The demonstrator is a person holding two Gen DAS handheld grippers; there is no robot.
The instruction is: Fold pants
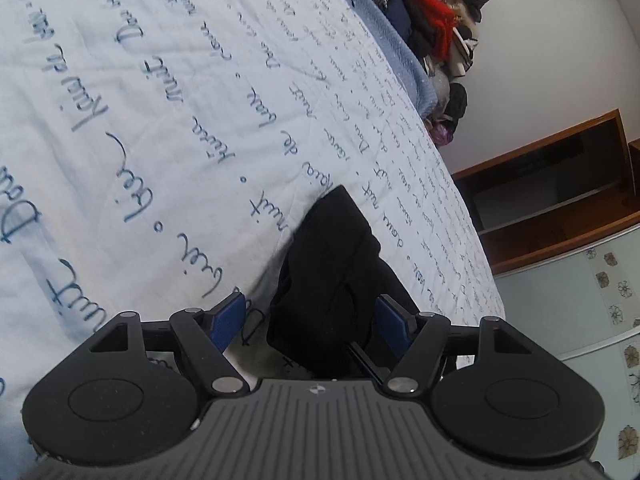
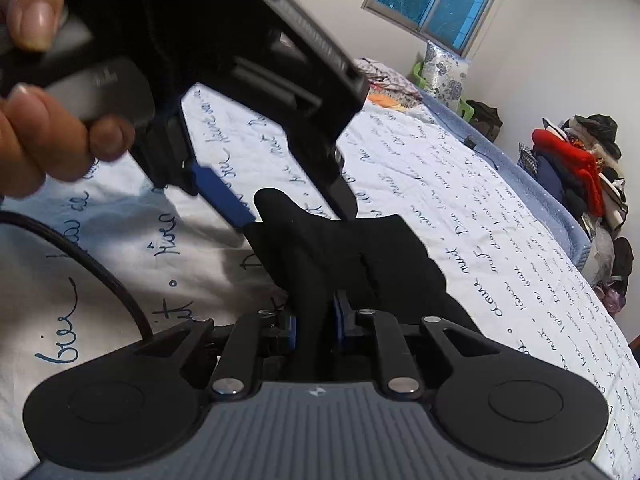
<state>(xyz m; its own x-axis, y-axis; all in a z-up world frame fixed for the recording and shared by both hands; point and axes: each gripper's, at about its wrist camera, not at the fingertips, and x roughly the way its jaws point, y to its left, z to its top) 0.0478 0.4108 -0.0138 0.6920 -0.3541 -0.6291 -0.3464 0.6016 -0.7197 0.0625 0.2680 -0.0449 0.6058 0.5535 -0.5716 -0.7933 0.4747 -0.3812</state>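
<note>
Both wrist views sit low and close over the bed (image 1: 160, 100), facing along it toward the clothes pile (image 1: 432, 24) by the far wall; they share the black pants (image 2: 360, 256) and the script-printed bedspread (image 2: 460, 200).

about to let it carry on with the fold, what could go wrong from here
The left gripper is open around the black pants, so only the right gripper has a grip; the bundle may sag or unfold. The two grippers are crowded close together and could collide. The black cable lies across the bedspread and could snag.
</note>
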